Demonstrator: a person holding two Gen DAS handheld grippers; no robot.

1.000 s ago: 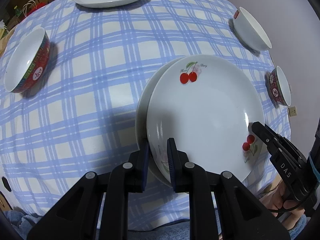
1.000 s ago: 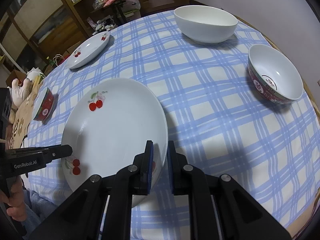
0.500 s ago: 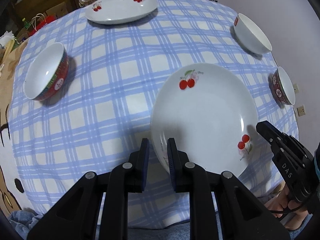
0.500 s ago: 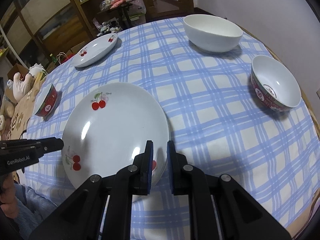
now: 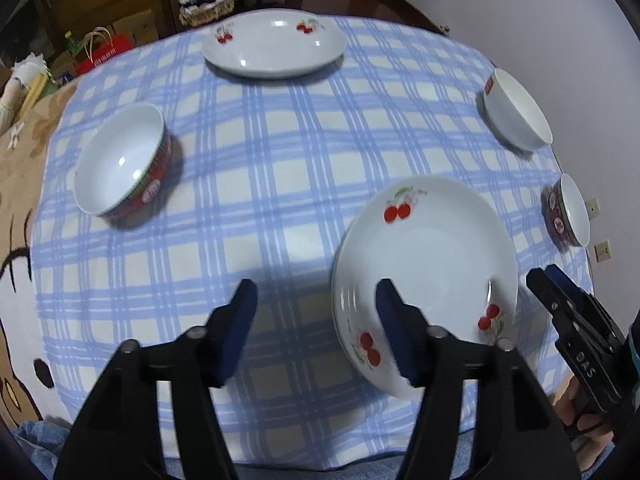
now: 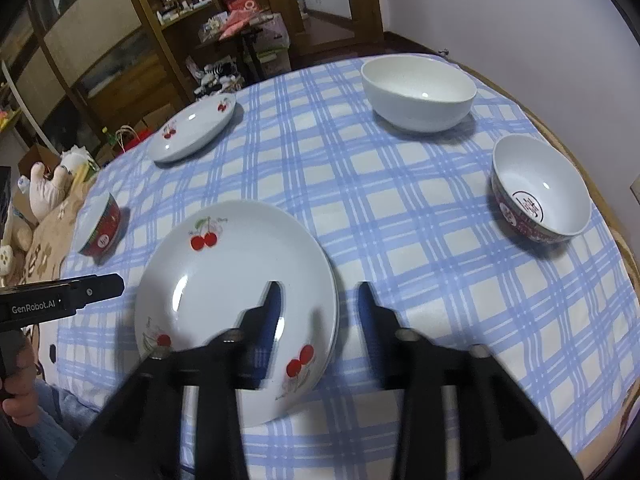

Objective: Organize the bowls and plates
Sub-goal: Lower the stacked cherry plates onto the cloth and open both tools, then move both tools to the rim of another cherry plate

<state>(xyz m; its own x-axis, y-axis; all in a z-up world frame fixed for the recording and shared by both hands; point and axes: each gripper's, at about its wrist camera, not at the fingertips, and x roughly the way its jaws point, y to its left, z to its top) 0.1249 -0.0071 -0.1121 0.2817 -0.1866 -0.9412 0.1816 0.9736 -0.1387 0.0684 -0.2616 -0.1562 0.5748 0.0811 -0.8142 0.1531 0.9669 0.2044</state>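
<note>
A stack of white cherry-print plates lies near the table's front edge. My left gripper is open, its jaws astride the stack's left rim, holding nothing. My right gripper is open, its jaws astride the stack's right rim, also empty. Another cherry plate lies at the far side. A red-sided bowl sits at the left. A large white bowl and a second red-patterned bowl sit at the right.
The round table wears a blue checked cloth. Wooden shelves and clutter stand behind it. A plush toy lies off the left edge. A white wall is at the right.
Both grippers have opened and let go of the top plate, which now rests on the stack. Both have drawn back and up a little.
</note>
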